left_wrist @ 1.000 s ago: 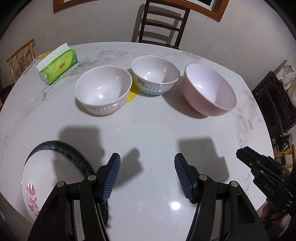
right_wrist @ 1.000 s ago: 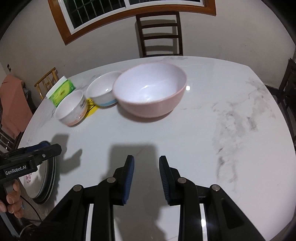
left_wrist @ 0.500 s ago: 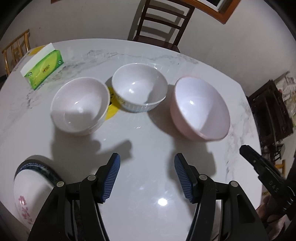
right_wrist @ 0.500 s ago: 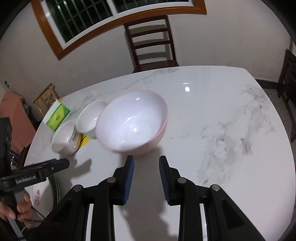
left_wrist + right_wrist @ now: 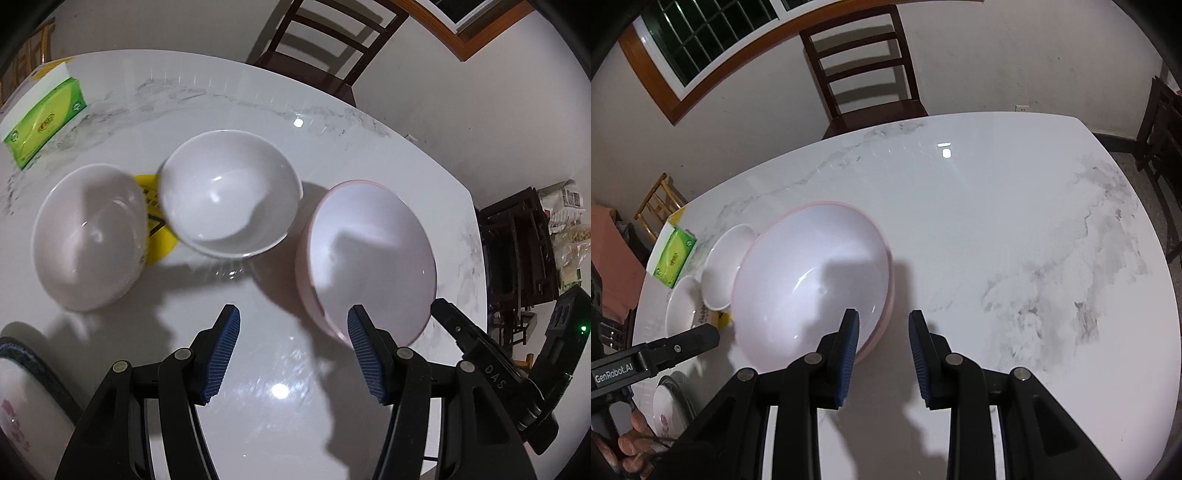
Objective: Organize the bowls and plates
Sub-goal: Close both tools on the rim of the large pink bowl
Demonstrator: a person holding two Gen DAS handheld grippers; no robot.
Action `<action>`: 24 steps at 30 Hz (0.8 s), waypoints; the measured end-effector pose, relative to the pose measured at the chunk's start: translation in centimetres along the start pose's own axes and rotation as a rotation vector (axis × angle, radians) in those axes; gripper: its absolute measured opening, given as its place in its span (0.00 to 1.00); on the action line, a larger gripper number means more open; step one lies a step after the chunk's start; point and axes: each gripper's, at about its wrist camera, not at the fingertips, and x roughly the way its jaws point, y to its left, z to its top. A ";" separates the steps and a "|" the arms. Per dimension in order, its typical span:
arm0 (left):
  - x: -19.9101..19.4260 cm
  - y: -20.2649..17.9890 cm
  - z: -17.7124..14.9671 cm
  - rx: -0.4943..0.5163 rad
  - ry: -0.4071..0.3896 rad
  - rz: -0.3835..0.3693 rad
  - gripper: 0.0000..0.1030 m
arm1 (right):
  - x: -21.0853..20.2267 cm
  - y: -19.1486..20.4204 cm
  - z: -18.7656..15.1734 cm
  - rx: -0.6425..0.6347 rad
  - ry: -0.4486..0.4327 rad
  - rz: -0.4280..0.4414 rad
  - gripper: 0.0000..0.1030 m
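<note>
Three bowls stand in a row on the white marble table (image 5: 295,424): a white ribbed bowl (image 5: 86,236), a white bowl (image 5: 229,197) and a larger pink bowl (image 5: 365,254). A flowered plate with a dark rim (image 5: 22,406) lies at the near left edge. My left gripper (image 5: 293,350) hovers open over bare table, its right pad just in front of the pink bowl's near left rim. In the right wrist view my right gripper (image 5: 882,350) has a narrow gap. It hangs at the near right rim of the pink bowl (image 5: 809,280), its left pad over the bowl's inside, gripping nothing.
A green tissue box (image 5: 44,118) sits at the far left of the table, and a yellow sticker (image 5: 155,229) lies between the two white bowls. A dark wooden chair (image 5: 864,70) stands behind the table. The table's right half (image 5: 1034,240) is bare marble.
Both grippers have moved forward over the table towards the bowls, which now look much larger and nearer. The pink bowl has come up to both grippers' pads. Jaw gaps look unchanged.
</note>
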 end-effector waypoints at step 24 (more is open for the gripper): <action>4.6 -0.6 1.1 0.036 0.031 -0.020 0.17 | 5.1 0.6 0.8 -0.012 0.070 0.005 0.18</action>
